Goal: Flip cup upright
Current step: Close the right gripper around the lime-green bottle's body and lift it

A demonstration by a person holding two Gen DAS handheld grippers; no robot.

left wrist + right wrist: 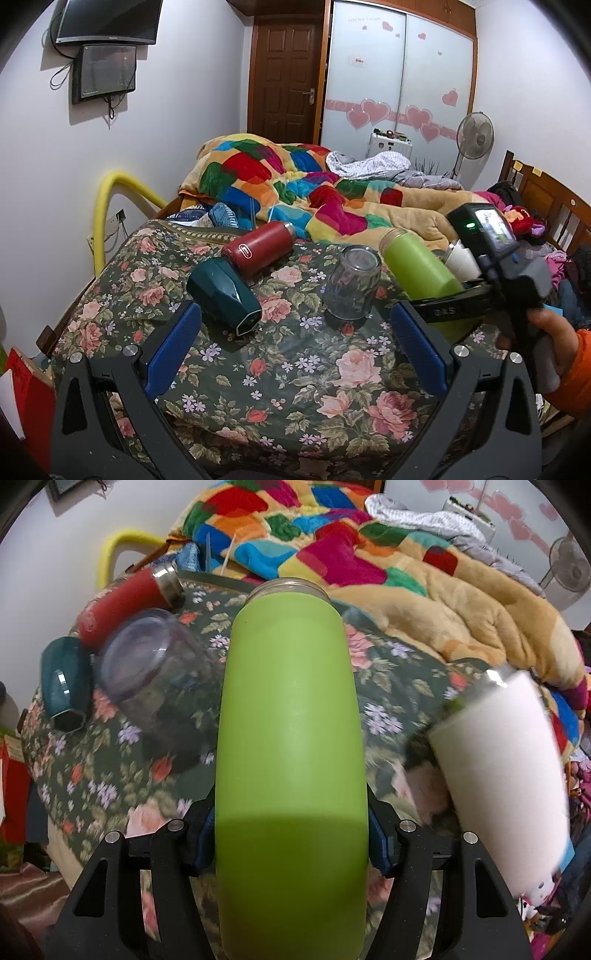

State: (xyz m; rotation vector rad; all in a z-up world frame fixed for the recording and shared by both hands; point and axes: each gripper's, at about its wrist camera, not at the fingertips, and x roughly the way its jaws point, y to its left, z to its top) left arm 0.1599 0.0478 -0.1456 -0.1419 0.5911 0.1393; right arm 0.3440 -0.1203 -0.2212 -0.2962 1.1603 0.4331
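My right gripper [291, 834] is shut on a green cup [291, 738], held tilted above the floral cloth [295, 369], its metal-rimmed mouth pointing away. The green cup also shows in the left wrist view [417, 269], with the right gripper [461, 291] around its lower end. My left gripper [295, 339] is open and empty above the cloth. A clear glass cup [352, 284] stands upside down ahead of it. A dark teal cup [225, 295] and a red bottle [258, 251] lie on their sides at the left.
A white cup [509, 775] stands at the right, also seen behind the right gripper [461, 262]. A colourful patchwork quilt [295, 184] is heaped behind the cloth. A yellow tube [107, 206] runs along the left wall. A wooden headboard [546, 199] stands at the right.
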